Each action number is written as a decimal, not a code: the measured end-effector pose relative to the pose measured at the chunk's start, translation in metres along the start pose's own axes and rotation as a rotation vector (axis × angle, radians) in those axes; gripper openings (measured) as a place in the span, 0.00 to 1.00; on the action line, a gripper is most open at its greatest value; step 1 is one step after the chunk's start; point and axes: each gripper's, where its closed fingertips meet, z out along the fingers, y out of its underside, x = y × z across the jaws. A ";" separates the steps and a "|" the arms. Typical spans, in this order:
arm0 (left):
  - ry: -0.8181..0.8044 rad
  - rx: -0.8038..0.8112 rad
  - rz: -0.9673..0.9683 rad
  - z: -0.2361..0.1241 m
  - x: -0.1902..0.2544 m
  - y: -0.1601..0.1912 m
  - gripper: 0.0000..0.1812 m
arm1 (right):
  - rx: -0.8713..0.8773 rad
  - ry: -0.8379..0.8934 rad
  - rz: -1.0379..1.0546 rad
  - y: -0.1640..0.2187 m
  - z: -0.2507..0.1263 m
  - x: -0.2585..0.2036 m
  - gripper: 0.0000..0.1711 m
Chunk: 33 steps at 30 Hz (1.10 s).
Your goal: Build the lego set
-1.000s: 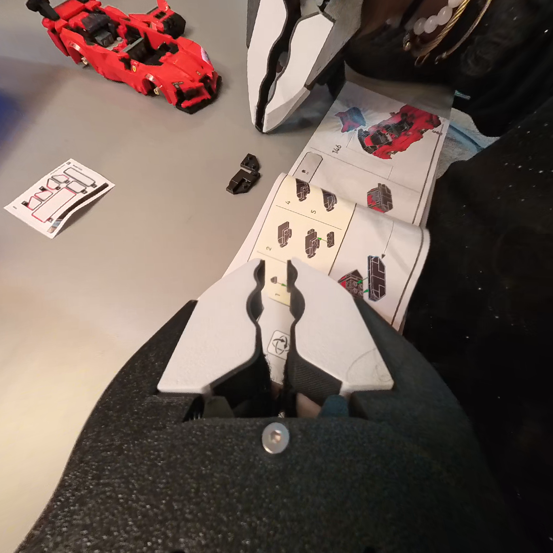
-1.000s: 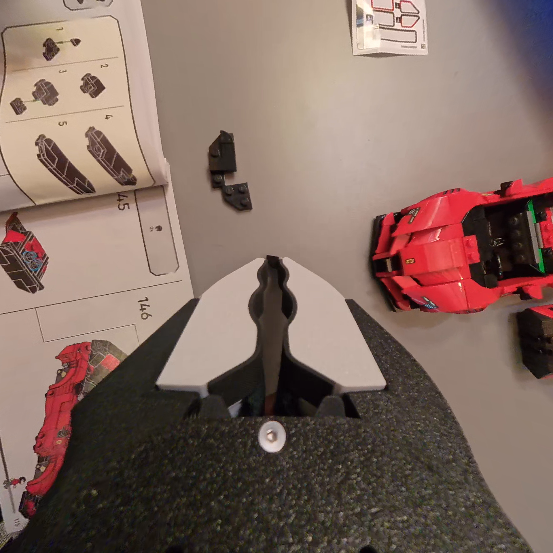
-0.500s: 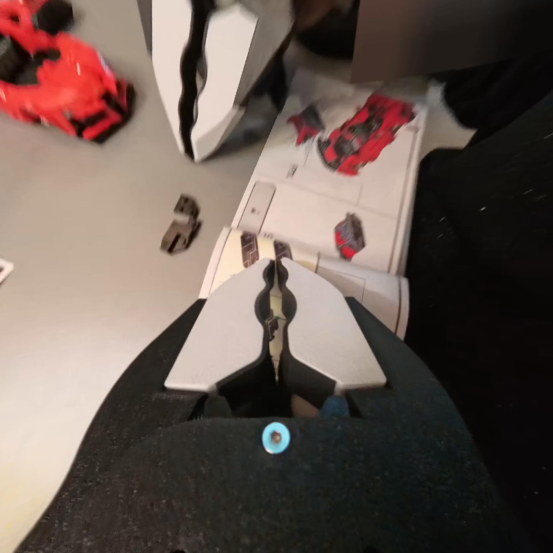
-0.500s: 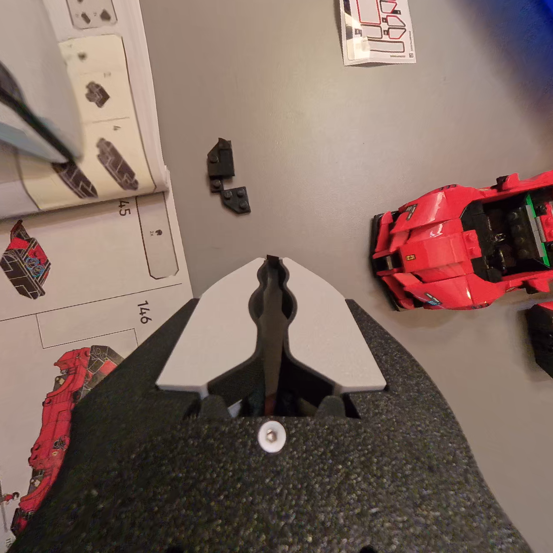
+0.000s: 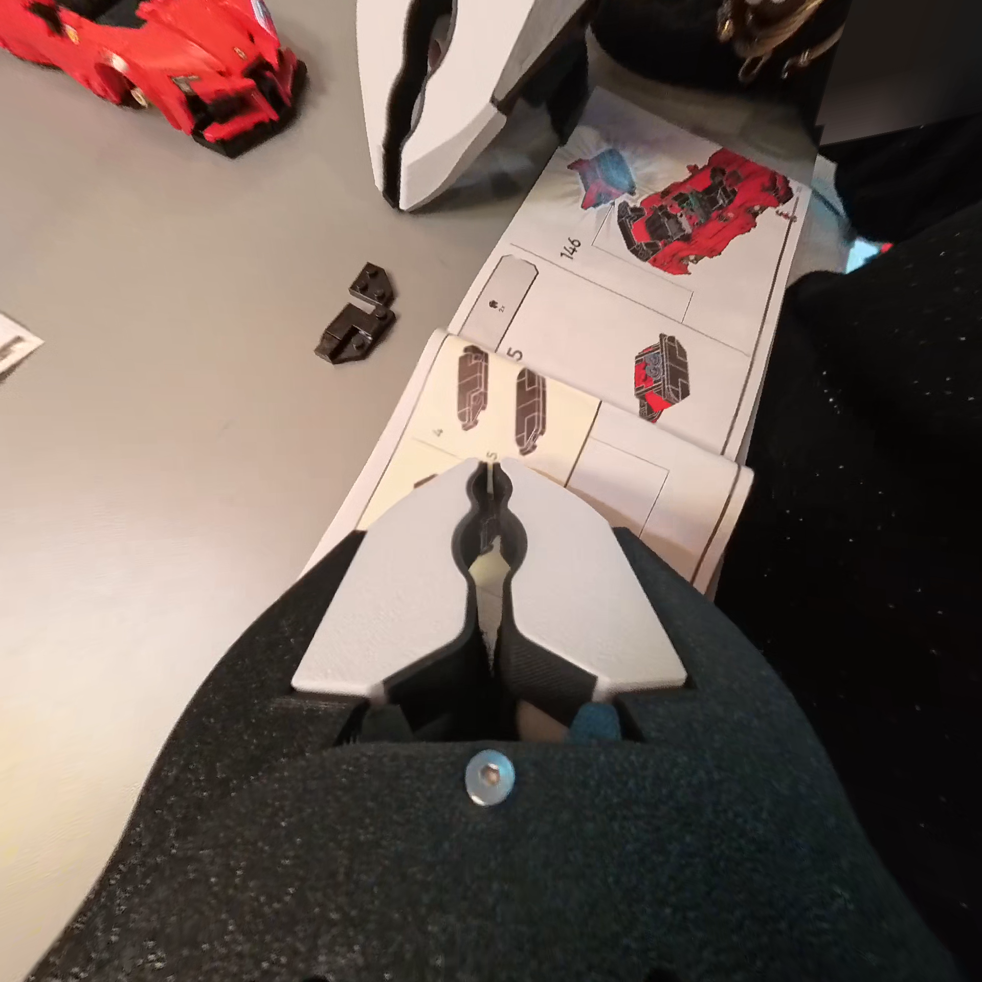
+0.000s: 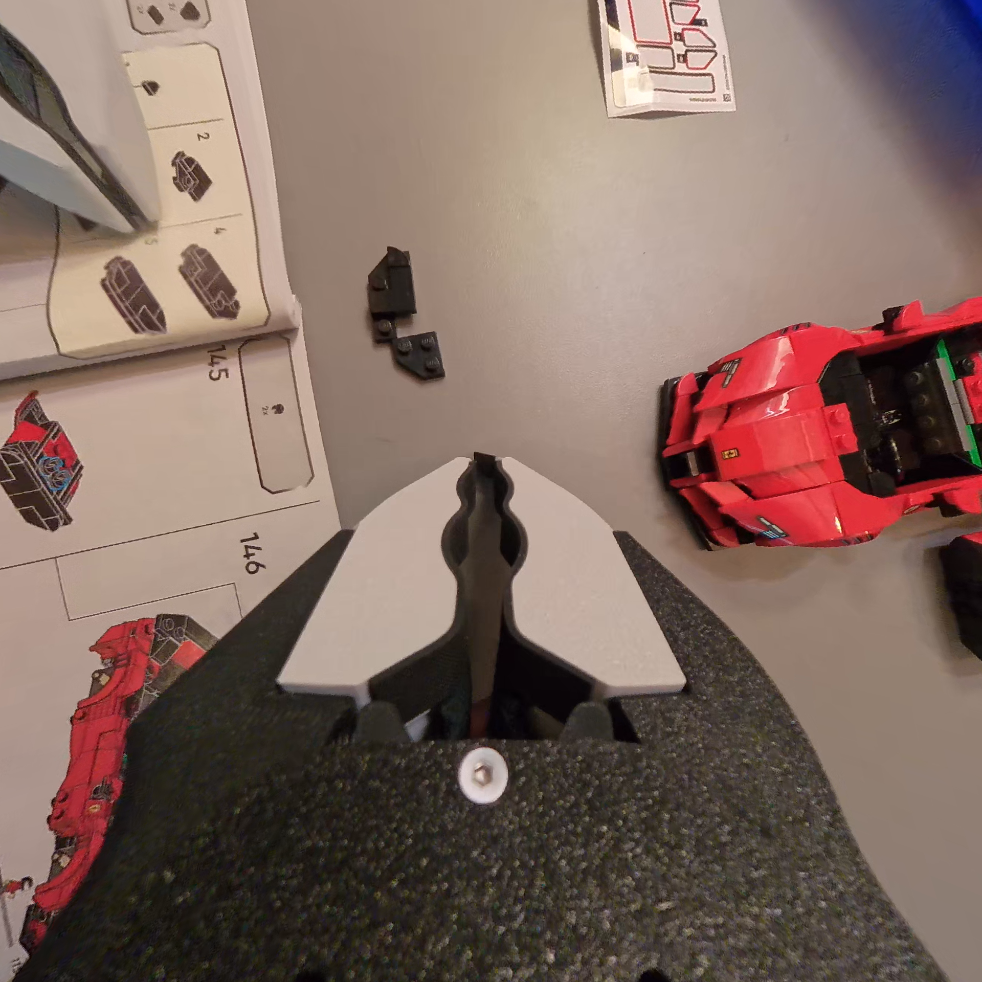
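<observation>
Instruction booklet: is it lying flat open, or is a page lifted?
A page is lifted. The instruction booklet has a cream leaf curling up off the spread, pinched in the shut left claw.

Soft indoor light, slight motion blur, wide-angle edge distortion

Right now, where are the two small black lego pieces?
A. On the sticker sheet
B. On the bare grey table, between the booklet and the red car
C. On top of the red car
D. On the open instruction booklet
B: the black pieces lie on the bare grey table, with the instruction booklet on one side and the red car on the other.
</observation>
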 end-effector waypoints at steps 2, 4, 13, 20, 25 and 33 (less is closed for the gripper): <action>-0.017 0.038 -0.017 -0.009 -0.004 -0.002 0.01 | 0.002 0.002 0.003 0.000 0.000 0.000 0.04; -0.042 0.043 -0.037 -0.019 -0.010 0.001 0.01 | 0.004 0.004 0.007 0.000 0.000 0.000 0.04; -0.039 0.099 -0.064 -0.044 -0.005 0.008 0.02 | 0.003 0.000 0.020 0.000 0.000 0.000 0.04; -0.005 0.074 -0.048 -0.034 0.001 0.011 0.02 | -0.019 0.002 0.027 0.001 0.000 0.000 0.04; 0.007 0.063 -0.043 -0.029 0.003 0.013 0.02 | -0.023 -0.002 0.042 0.001 0.000 0.000 0.04; -0.023 0.096 -0.067 -0.042 -0.005 0.012 0.02 | -0.020 -0.005 0.060 0.001 0.000 0.000 0.04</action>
